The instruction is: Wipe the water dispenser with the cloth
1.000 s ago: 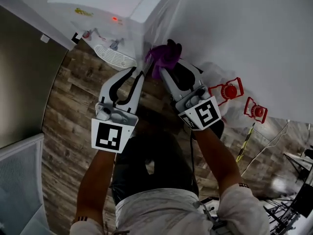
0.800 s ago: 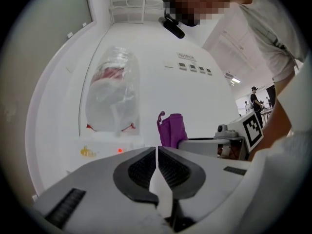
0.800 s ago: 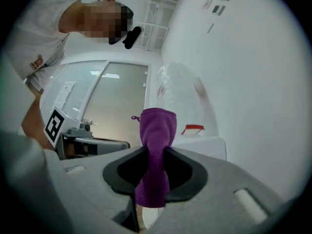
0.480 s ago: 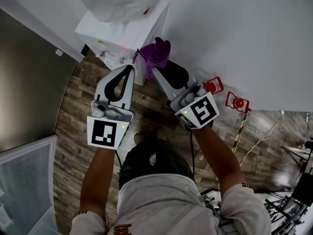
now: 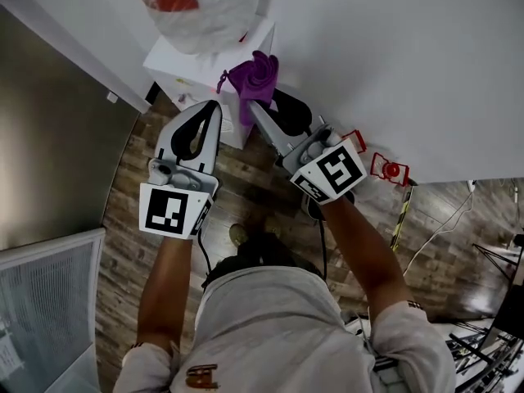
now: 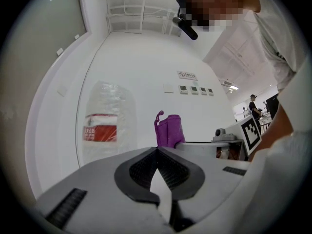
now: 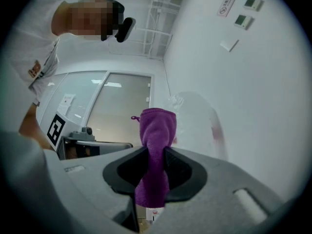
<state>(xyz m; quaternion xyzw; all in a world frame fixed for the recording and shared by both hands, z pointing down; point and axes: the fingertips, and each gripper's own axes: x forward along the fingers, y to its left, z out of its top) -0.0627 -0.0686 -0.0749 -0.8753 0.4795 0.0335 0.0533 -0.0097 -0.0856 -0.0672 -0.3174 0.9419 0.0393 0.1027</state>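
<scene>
Head view: right gripper pinches the purple cloth at 12 o'clock, beside the water dispenser at 11 o'clock; contact cannot be confirmed. Left gripper jaws are pressed together, empty. Wiping appears barely begun, and most surfaces are probably left.

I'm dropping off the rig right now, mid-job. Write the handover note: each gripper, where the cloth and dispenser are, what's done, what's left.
Left gripper: jaws shut, nothing between them.
Right gripper: jaws shut on the purple cloth, which sticks out past the tips.
Water dispenser: white, bottle on top. The cloth is by its upper corner; contact unclear.
Done: cloth gripped. How much is wiped cannot be told.
Left: wipe the dispenser.
</scene>
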